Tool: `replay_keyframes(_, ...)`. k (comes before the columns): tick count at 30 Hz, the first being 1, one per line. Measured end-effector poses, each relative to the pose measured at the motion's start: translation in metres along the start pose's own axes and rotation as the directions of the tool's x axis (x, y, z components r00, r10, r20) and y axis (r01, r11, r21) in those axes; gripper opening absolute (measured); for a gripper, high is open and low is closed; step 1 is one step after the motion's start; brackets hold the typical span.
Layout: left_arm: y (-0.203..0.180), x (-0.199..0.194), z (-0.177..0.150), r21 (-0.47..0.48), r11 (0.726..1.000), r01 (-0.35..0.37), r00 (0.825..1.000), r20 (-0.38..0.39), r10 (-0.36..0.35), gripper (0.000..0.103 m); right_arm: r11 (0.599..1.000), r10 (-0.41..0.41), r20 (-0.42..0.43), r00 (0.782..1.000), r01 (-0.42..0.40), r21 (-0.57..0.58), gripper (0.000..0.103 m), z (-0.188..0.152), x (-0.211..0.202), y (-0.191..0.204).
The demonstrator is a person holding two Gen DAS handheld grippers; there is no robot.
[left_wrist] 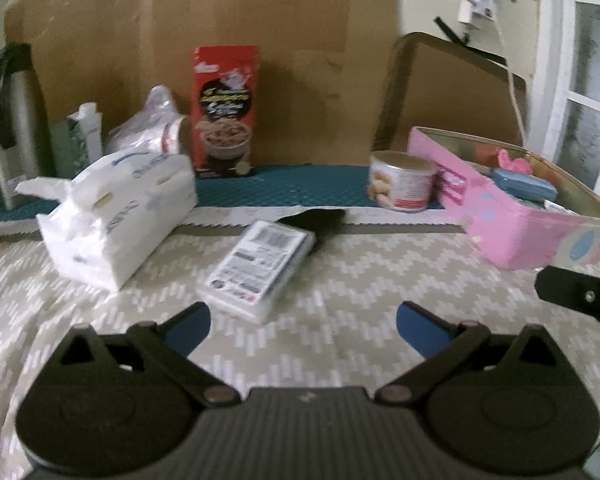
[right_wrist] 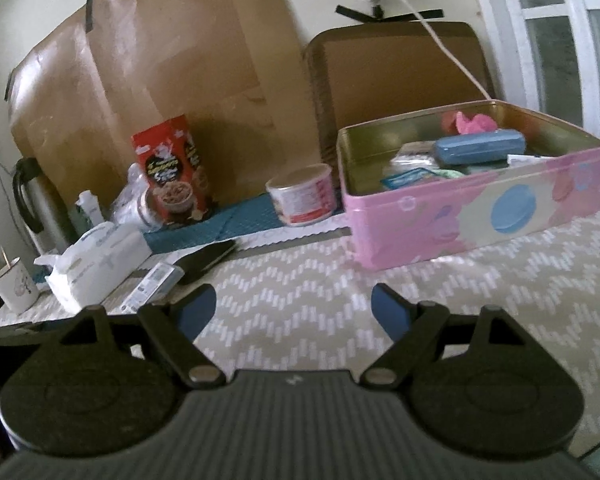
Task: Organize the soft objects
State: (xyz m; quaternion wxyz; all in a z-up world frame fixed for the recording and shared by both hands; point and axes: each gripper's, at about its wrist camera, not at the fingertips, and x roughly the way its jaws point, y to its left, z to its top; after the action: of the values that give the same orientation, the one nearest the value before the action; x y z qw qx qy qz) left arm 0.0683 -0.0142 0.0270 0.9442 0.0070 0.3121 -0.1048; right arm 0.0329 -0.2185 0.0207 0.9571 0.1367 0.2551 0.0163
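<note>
A white soft tissue pack [left_wrist: 120,212] lies on the patterned tablecloth at the left; it also shows in the right wrist view [right_wrist: 96,264]. A small flat wrapped packet [left_wrist: 256,268] lies just ahead of my left gripper [left_wrist: 303,326], which is open and empty. A pink tin box [right_wrist: 472,208] stands open at the right and holds a blue case [right_wrist: 480,150], a pink soft item [right_wrist: 474,122] and several packets. My right gripper [right_wrist: 294,306] is open and empty, a little in front of the tin. The tin shows in the left wrist view [left_wrist: 520,220].
A red cereal box [left_wrist: 225,110], a small can [left_wrist: 402,180], a clear plastic bag [left_wrist: 148,124], a steel flask [left_wrist: 14,120] and a carton stand along the cardboard backdrop. A black flat object [right_wrist: 206,264] lies by the packet. A white mug [right_wrist: 14,288] stands far left.
</note>
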Motion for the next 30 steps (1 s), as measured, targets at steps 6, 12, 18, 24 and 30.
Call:
replay_keyframes(6, -0.002, -0.001, -0.002, -0.005, 0.999, 0.038, 0.999, 0.015, -0.038, 0.103, 0.999, -0.036, 0.021, 0.999, 0.036, 0.012, 0.087, 0.000, -0.004, 0.001)
replay_keyframes(12, -0.030, -0.008, -0.011, 0.098, 0.990, 0.106, 0.990, 0.080, -0.114, 0.103, 0.992, -0.104, 0.043, 0.994, 0.100, 0.074, 0.087, -0.003, -0.012, -0.019)
replay_keyframes(18, -0.059, 0.005, -0.011, 0.153, 0.980, 0.126, 0.987, 0.076, -0.139, 0.103, 0.988, -0.134, 0.073, 0.988, 0.127, 0.084, 0.087, -0.006, -0.019, -0.025)
replay_keyframes(24, -0.084, 0.021, -0.016, 0.208, 0.970, 0.126, 0.991, 0.015, -0.132, 0.103, 0.978, -0.182, 0.113, 0.977, 0.169, 0.118, 0.087, -0.008, -0.029, -0.041)
replay_keyframes(30, -0.091, 0.029, -0.017, 0.233, 0.967, 0.100, 0.995, -0.023, -0.097, 0.103, 0.970, -0.201, 0.112, 0.973, 0.181, 0.164, 0.087, -0.008, -0.029, -0.060)
